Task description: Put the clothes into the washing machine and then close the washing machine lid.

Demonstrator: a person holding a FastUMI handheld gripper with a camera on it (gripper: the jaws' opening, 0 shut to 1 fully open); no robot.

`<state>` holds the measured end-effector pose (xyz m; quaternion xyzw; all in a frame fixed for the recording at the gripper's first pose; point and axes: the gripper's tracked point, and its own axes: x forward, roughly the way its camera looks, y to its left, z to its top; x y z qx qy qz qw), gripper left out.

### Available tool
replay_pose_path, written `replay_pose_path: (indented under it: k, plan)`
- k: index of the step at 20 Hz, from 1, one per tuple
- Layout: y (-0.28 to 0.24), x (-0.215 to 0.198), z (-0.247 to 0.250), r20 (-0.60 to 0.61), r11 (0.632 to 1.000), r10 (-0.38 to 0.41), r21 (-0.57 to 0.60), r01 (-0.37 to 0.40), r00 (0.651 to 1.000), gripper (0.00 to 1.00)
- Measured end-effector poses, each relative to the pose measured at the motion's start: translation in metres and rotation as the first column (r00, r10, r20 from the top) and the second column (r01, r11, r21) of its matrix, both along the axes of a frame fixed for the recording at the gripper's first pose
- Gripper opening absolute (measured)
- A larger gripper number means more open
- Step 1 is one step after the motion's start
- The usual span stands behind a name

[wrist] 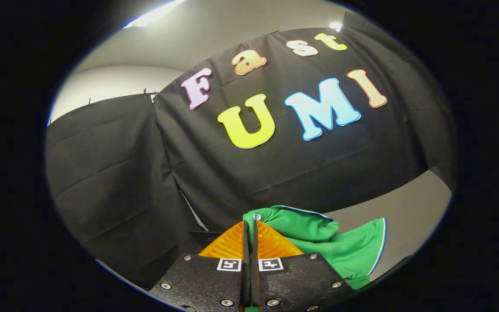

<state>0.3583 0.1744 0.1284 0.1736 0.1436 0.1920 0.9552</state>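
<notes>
Green shirt (319, 242) hangs pinched at its buttoned edge between my gripper (250, 229) fingers, jaws nearly together w/ only cloth between, rest draping off to one side, held high against booth wall, I judge so it clears the washer rim.

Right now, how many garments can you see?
1: a green garment, pinched between the closed fingers and hanging off to one side of them. Others may lie hidden below.
</notes>
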Motion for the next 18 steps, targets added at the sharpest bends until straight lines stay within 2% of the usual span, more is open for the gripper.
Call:
replay_pose_path:
  k: [11,18]
  plan:
    - [0.125,-0.011,-0.058,-0.086,0.992,0.122,-0.016,-0.124,0.989,0.01]
    - [0.174,-0.016,-0.132,-0.189,0.986,0.128,-0.08,-0.145,0.974,0.0]
